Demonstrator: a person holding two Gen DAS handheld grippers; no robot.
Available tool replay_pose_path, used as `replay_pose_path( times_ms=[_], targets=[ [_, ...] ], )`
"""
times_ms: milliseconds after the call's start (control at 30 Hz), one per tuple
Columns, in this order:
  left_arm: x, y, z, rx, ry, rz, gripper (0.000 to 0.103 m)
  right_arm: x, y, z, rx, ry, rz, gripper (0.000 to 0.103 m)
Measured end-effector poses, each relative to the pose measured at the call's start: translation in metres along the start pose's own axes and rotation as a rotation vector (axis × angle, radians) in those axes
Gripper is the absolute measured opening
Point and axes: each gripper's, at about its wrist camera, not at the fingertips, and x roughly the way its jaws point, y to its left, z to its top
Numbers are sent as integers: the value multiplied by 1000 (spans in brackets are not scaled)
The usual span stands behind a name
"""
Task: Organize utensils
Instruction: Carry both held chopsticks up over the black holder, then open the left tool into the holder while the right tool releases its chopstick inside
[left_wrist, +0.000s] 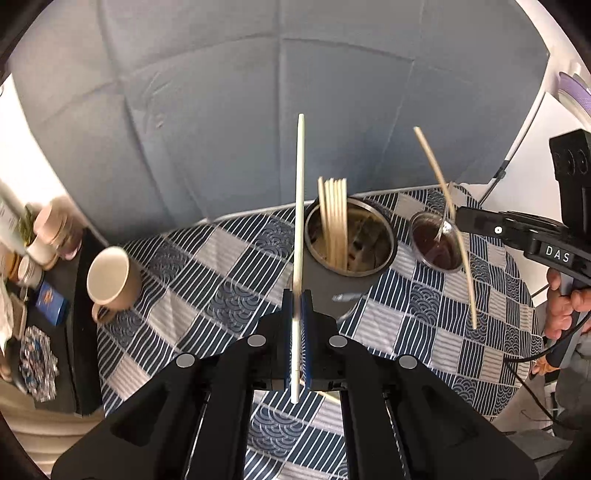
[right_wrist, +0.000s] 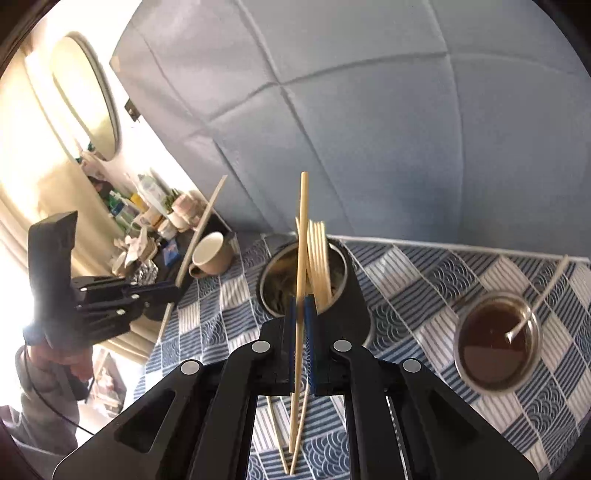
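Left wrist view: the left gripper (left_wrist: 297, 328) pinches one chopstick (left_wrist: 300, 206) upright, just beside the holder (left_wrist: 349, 236) that already has several.

Right wrist view: the right gripper (right_wrist: 301, 325) clamps another chopstick (right_wrist: 302, 258) before the holder (right_wrist: 306, 280). Either tilted stick could catch the rim and slip.

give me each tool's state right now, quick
left tool: closed on a white chopstick
right tool: closed on a wooden chopstick
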Motion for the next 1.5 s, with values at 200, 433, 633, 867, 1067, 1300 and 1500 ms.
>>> replay_pose_path(
  times_ms=[200,433,633,867,1067,1300,1500],
  targets=[
    [12,-5,29,1,-32,-50,5,6,0,24,-2,-32,1,5],
    [33,5,51,-57,-142,-103,5,19,-7,47,12,-78,7,5],
    [63,4,57,-71,-160,-145,5,41,-11,63,37,-84,4,5],
    [80,3,52,-76,-234,-179,5,64,-12,68,38,-135,48,5],
    [97,1,50,-74,-246,-204,5,79,-21,61,63,-144,29,5],
    [114,-3,45,-59,-231,-187,5,86,-26,53,79,-173,-34,5],
    [116,0,35,-72,-223,-167,5,87,-22,44,41,-213,-32,5]
  ],
)
